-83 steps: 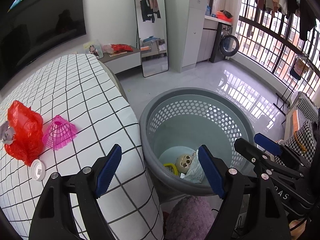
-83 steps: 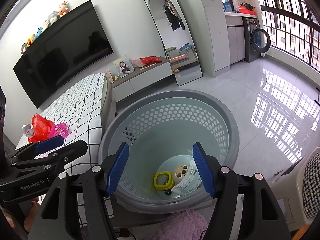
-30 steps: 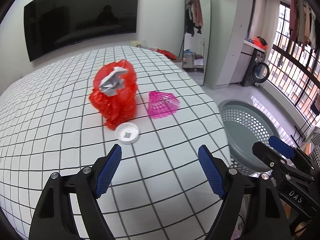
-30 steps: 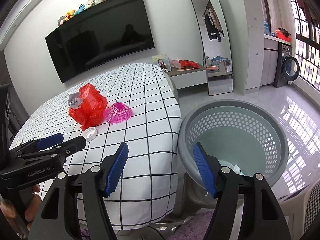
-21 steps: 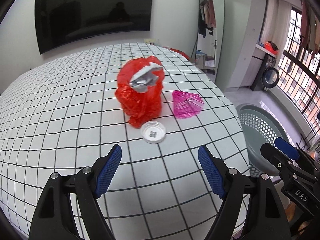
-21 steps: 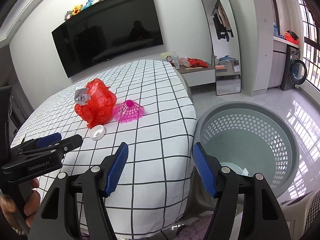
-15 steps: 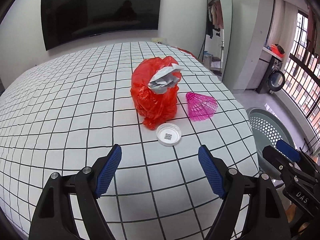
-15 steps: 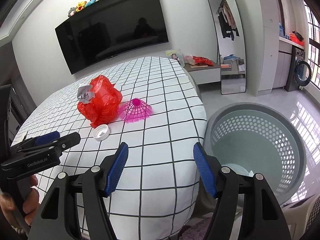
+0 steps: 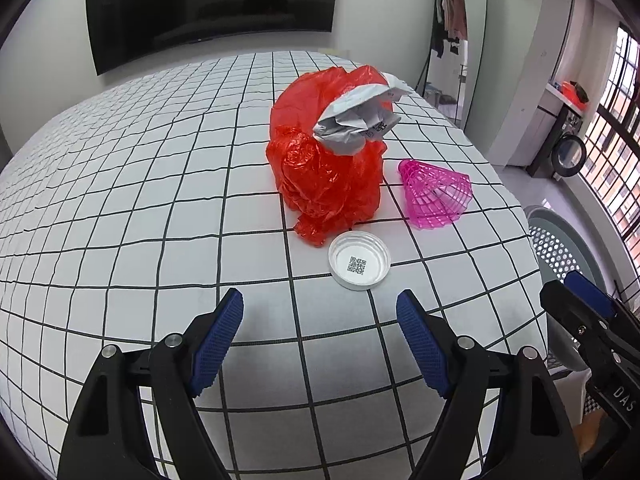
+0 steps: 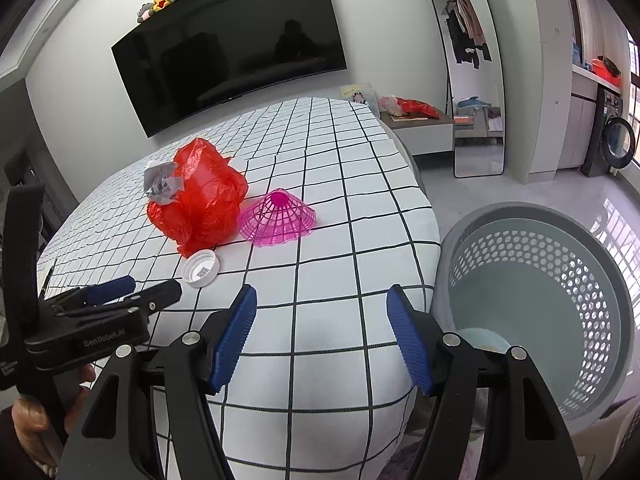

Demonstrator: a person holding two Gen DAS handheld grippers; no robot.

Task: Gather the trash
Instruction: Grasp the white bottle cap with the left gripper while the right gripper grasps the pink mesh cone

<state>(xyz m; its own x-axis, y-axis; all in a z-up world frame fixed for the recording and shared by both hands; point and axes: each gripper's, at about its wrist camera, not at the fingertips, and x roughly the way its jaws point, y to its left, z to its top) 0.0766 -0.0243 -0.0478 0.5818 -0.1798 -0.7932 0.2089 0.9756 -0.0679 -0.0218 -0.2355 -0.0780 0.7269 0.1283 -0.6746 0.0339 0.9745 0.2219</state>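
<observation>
Where bag point(image 9: 328, 168) slumps | pink cone point(image 9: 438, 194) tips apex-left | cap point(image 9: 359, 260) open-side-up

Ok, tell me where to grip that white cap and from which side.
Grip the white cap across its thin raised rim, from above. It lies flat, open side up, so the rim is probably the only hold. The open left gripper is nearest.

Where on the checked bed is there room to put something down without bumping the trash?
The checked bedcover is bare all along the left of the crumpled red plastic bag, up toward the black TV, and in front of the white round lid. It is crowded where the bag, the lid and the pink plastic mesh cone sit together.
</observation>
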